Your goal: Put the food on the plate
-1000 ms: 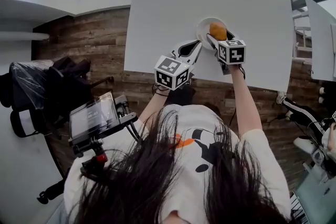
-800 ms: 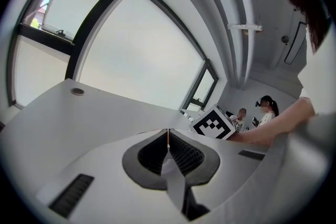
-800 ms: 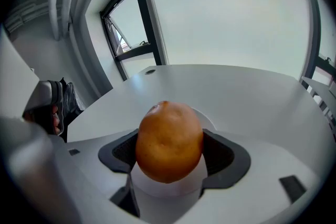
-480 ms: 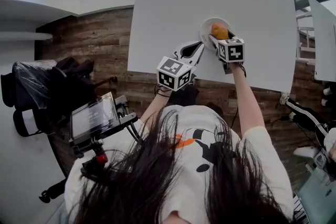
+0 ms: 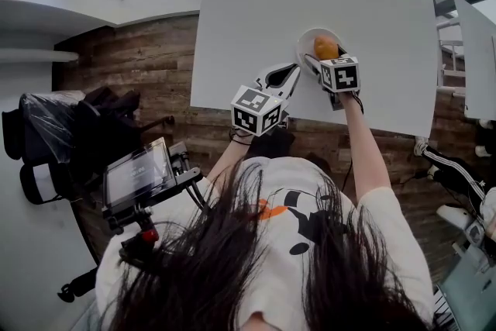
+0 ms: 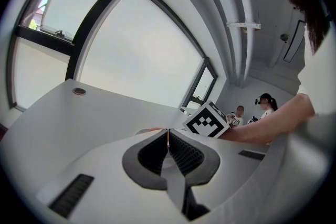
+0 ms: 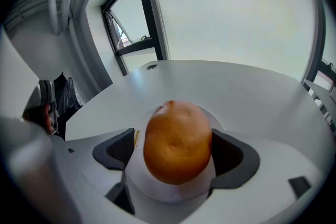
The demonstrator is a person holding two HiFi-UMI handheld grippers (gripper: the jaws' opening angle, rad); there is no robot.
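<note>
A: How does the right tool stand?

B: Released. Its jaws have just been opening and now sit wide. The orange-brown food is between them, with a clear gap at the left pad. The right pad is just beside it, not pressing as far as I can see.

A: And the food itself?

B: It rests on the white plate, which sits on the counter toward the person's side.

A: So the placing is done?

B: I'd judge so. What's left is backing the tool away without nudging the food. The left tool is clenched on nothing, near the plate.
</note>
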